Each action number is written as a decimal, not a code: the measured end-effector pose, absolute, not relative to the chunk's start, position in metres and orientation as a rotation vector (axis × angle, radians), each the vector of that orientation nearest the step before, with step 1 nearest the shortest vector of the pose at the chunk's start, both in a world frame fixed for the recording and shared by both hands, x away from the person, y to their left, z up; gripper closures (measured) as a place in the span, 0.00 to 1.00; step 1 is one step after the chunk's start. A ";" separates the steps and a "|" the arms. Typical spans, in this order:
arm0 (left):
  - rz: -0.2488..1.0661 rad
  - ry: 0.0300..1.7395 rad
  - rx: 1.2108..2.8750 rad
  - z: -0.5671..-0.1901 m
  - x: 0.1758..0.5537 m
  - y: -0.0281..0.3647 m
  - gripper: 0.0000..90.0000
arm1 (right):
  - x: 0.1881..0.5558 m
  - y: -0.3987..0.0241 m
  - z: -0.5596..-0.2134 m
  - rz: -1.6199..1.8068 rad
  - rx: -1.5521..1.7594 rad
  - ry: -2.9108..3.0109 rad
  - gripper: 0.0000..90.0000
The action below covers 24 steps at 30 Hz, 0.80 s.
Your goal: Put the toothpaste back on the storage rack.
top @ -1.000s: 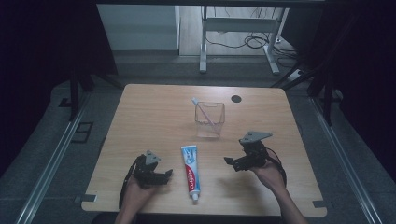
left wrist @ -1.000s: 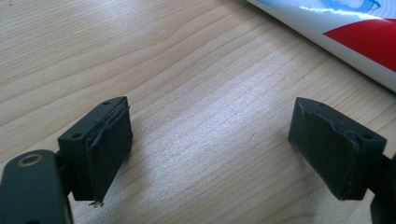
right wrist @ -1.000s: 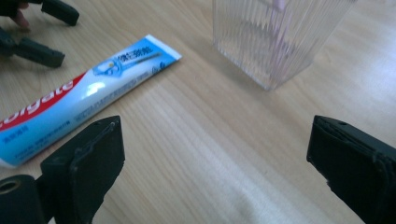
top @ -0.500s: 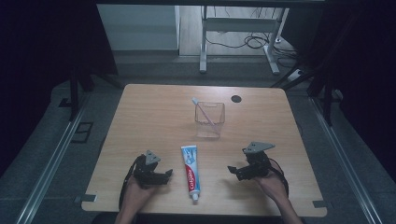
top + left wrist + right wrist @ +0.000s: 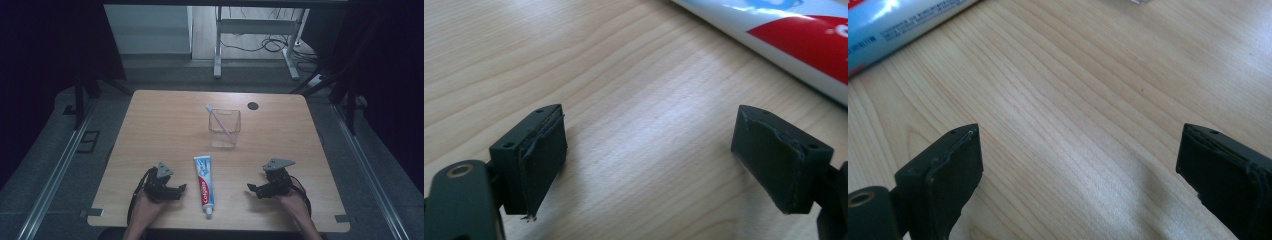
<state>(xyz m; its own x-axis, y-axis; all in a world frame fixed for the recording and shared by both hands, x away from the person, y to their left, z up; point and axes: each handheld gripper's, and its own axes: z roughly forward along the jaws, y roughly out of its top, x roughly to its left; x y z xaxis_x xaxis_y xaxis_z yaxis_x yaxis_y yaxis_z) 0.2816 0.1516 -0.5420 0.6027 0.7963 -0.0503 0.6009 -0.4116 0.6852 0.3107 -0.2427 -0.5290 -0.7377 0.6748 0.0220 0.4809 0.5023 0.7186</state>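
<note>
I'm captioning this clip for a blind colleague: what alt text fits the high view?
A person's hands rest two open grippers, left gripper and right gripper, on a wooden table, either side of a toothpaste tube. Farther back stands a clear cup holding a toothbrush.

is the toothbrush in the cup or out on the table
In the cup: the toothbrush leans inside the clear cup, head poking over the rim.

You see a wooden table [image 5: 165, 130] on a grey floor [image 5: 60, 165]. Beyond it stands a white desk frame [image 5: 255, 30] with cables [image 5: 260, 46]. Both sides are dark.
</note>
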 end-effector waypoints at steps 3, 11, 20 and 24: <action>0.357 1.071 2.169 -0.539 0.278 0.148 0.16 | 0.311 -0.243 -0.532 1.062 0.984 2.486 0.05; 0.308 1.014 2.172 -0.529 0.270 0.145 0.16 | 0.309 -0.243 -0.539 1.040 0.986 2.488 0.06; 0.246 0.914 2.196 -0.524 0.254 0.133 0.16 | 0.307 -0.245 -0.543 1.039 0.997 2.477 0.06; 0.210 0.889 2.190 -0.521 0.250 0.125 0.16 | 0.308 -0.245 -0.543 1.043 0.995 2.470 0.07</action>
